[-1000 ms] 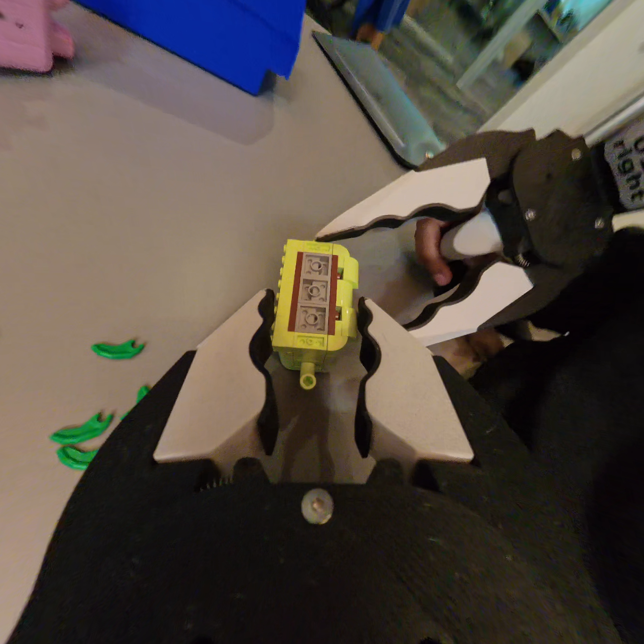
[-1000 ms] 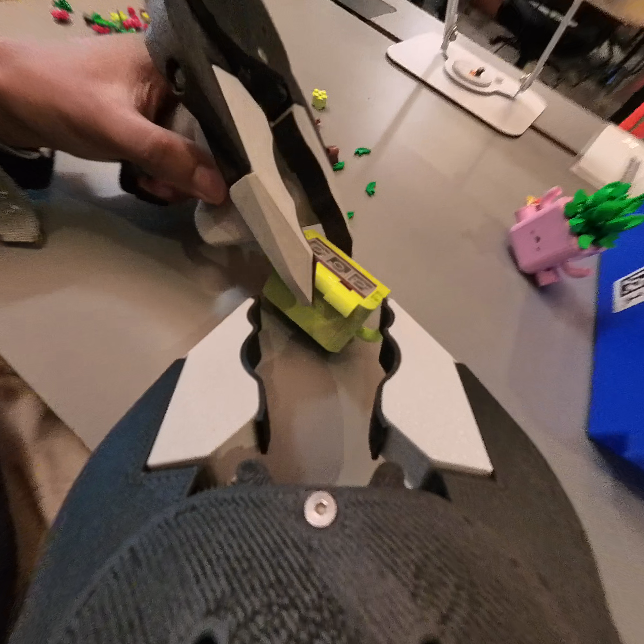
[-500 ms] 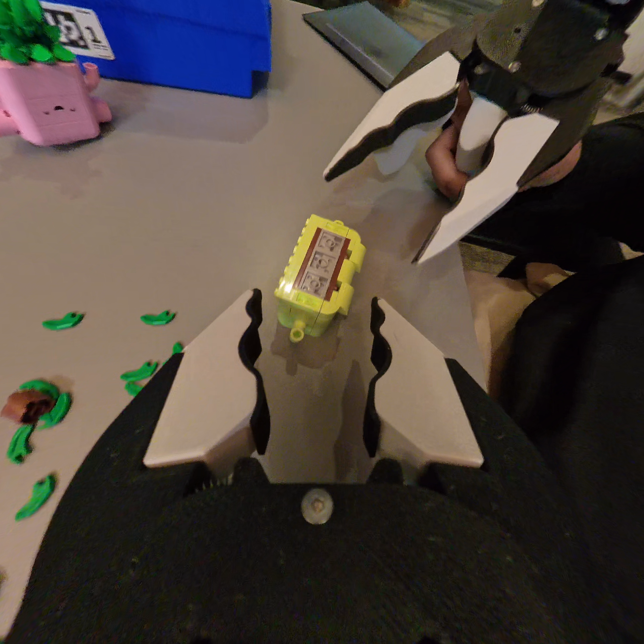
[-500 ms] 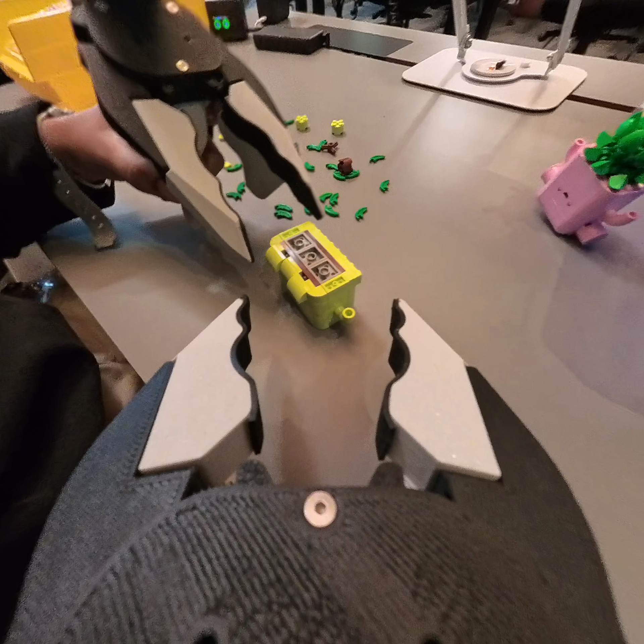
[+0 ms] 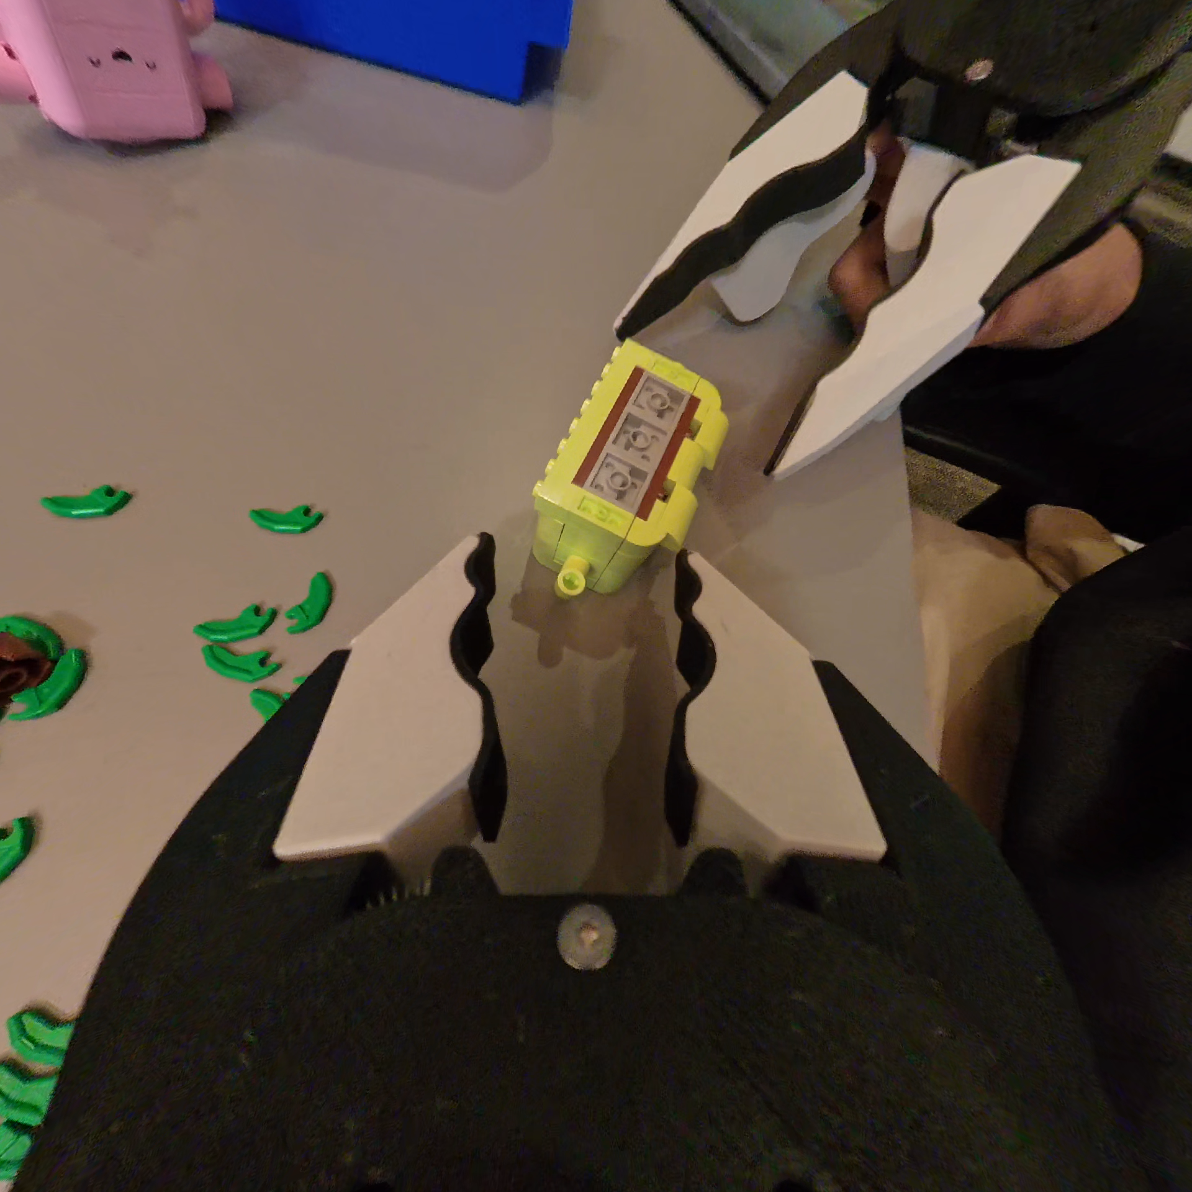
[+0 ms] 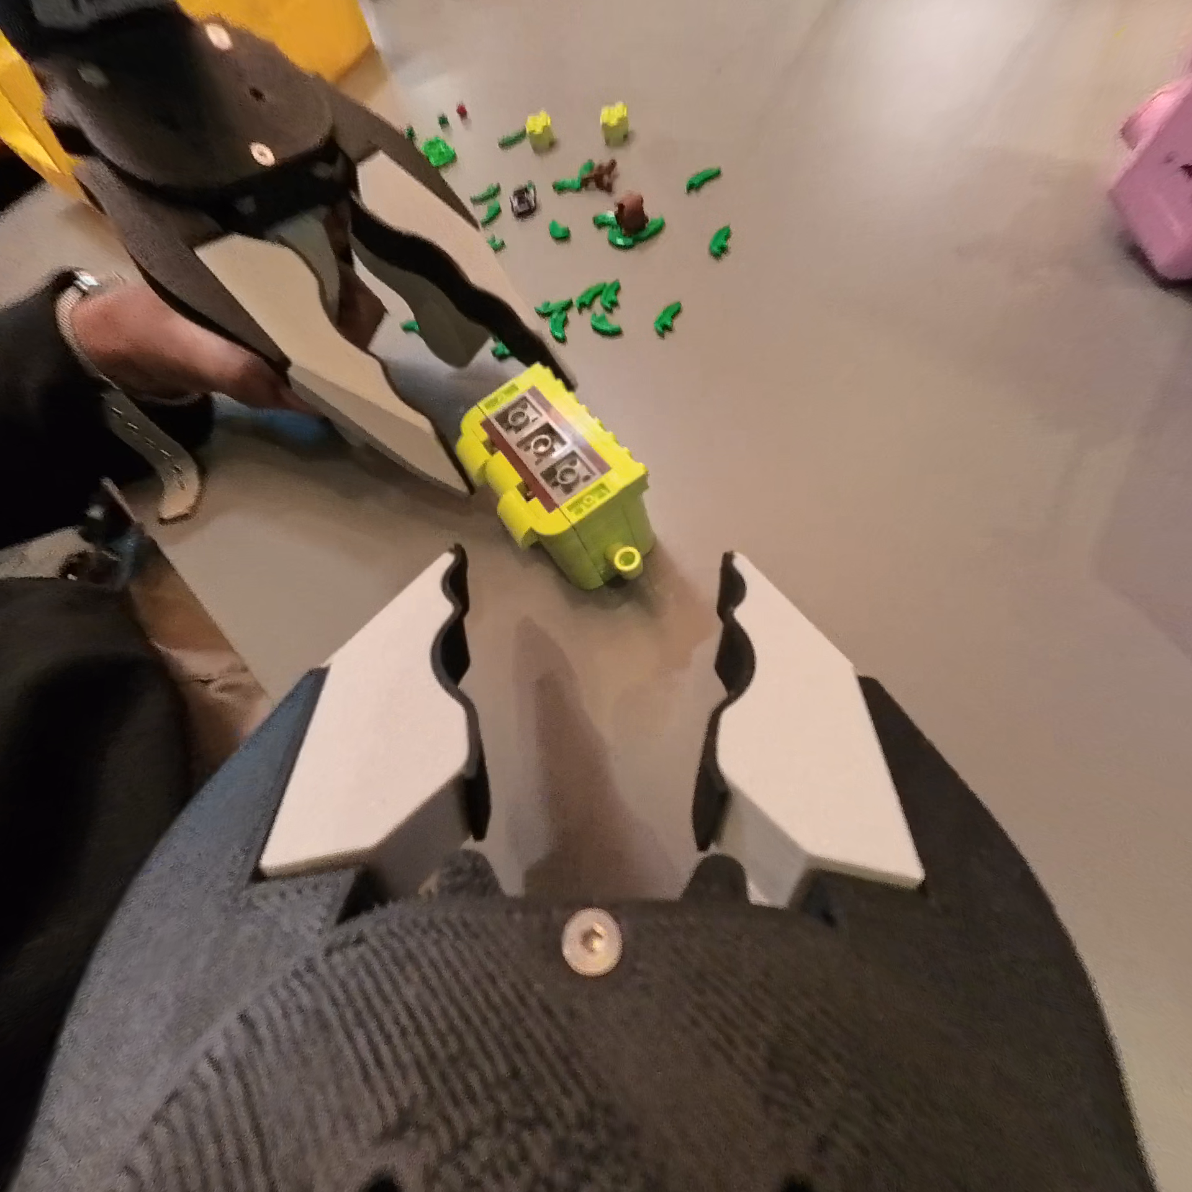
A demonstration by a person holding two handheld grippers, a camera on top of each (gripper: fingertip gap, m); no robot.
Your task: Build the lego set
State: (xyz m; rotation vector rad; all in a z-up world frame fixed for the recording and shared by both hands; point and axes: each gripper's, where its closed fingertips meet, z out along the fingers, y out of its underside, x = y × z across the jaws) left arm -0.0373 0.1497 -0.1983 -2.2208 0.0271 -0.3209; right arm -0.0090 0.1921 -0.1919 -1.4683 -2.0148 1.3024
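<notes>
Both grippers, left gripper (image 5: 584,561) and right gripper (image 6: 590,571), have released the lime-green Lego block (image 5: 629,477); splayed, empty, flanking it for regrasping.

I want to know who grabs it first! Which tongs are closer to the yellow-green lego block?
Left. The left tongs sit open right at the yellow-green lego block. The right tongs are open too, slightly farther off.

No readable writing, numbers, brands or signs in either view. Only small raised marks on the studs and end tiles of the lime-green lego block (image 5: 629,473) (image 6: 556,473), too fine to make out.
</notes>
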